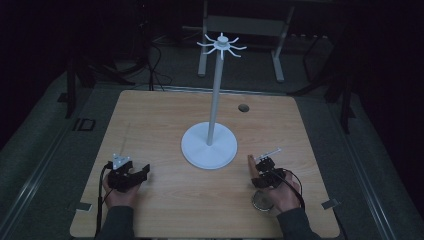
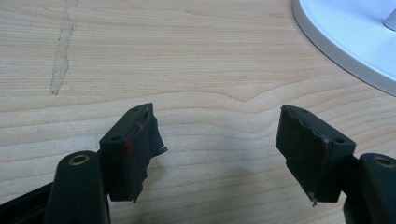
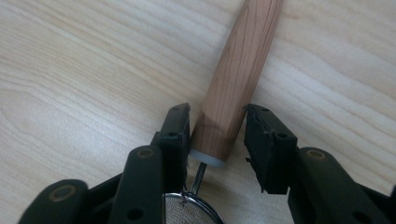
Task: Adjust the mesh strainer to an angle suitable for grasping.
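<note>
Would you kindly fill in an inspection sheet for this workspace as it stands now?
Surface: light wooden table with a faint smear toward its left side and a round dark hole near the far edge.
Job's things: small mesh strainer with wooden handle, lying flat; white hanging stand with hook arms on top, centre of table.
Clutter: nothing seen.
Grippers: right gripper straddles the handle's lower end, left pad touching, a slight gap at the right pad; left gripper open over bare wood.
Cables: one trails back from each gripper along the forearm.
Surroundings: dim room, grey floor, metal frame legs beyond the table.
</note>
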